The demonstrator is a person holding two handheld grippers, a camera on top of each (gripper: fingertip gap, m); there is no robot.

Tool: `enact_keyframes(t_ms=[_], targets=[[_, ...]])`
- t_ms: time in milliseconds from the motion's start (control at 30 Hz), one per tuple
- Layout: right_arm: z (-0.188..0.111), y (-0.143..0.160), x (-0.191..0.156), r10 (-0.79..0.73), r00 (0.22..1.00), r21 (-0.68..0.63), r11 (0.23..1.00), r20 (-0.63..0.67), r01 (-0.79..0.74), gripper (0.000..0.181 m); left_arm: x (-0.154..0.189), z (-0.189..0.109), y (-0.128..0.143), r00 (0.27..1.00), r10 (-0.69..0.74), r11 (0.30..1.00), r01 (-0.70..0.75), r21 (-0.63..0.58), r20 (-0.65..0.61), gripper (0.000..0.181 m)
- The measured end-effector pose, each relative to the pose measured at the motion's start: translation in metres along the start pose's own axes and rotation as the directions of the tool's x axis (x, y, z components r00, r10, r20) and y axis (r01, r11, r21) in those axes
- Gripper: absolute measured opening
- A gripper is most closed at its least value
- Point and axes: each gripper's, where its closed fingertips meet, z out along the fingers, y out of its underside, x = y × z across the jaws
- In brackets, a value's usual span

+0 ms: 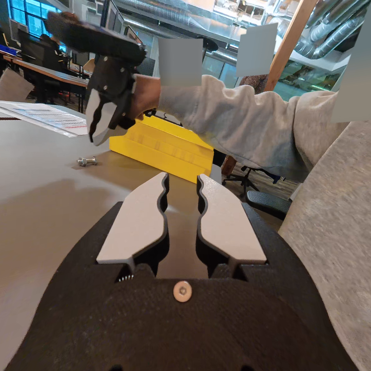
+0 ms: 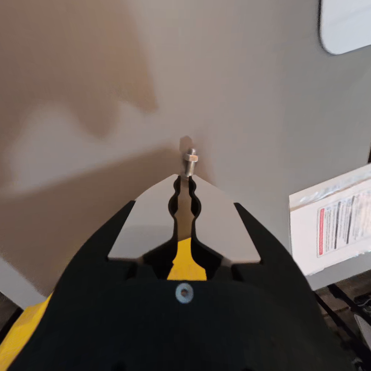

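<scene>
On the left we see a bolt (image 1: 87, 161) lying on the grey tabletop (image 1: 40, 200). Our right hand-held gripper (image 1: 96, 138) hangs above it, fingers nearly together, empty. The yellow box (image 1: 160, 154) sits beside. Our left hand-held gripper (image 1: 182, 181) stands apart, empty.

Even bright indoor light, soft shadows cast on the table (image 2: 241, 80), edges bent by wide-angle distortion, motion blur seen throughout.
</scene>
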Motion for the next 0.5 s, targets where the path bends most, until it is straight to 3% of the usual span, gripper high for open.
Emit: enact_keyframes(t_ms=[33,267,500], targets=[[0.007,0.001,0.003,0.006,1.000,-0.025,1.000,0.019,-0.005,0.009,0.000,0.000,0.000,1.000,-0.006,1.000,0.006,0.003,-0.002,0.026],[0.036,0.013,0.007,0.042,0.993,-0.158,0.987,0.109,-0.025,0.014,-0.004,-0.003,-0.002,0.999,-0.041,0.999,0.041,0.014,-0.005,0.026],[0.045,0.024,0.005,-0.005,0.994,-0.264,0.964,0.109,0.033,0.014,-0.004,-0.004,-0.004,0.997,-0.080,0.996,0.081,0.024,-0.018,0.026]])
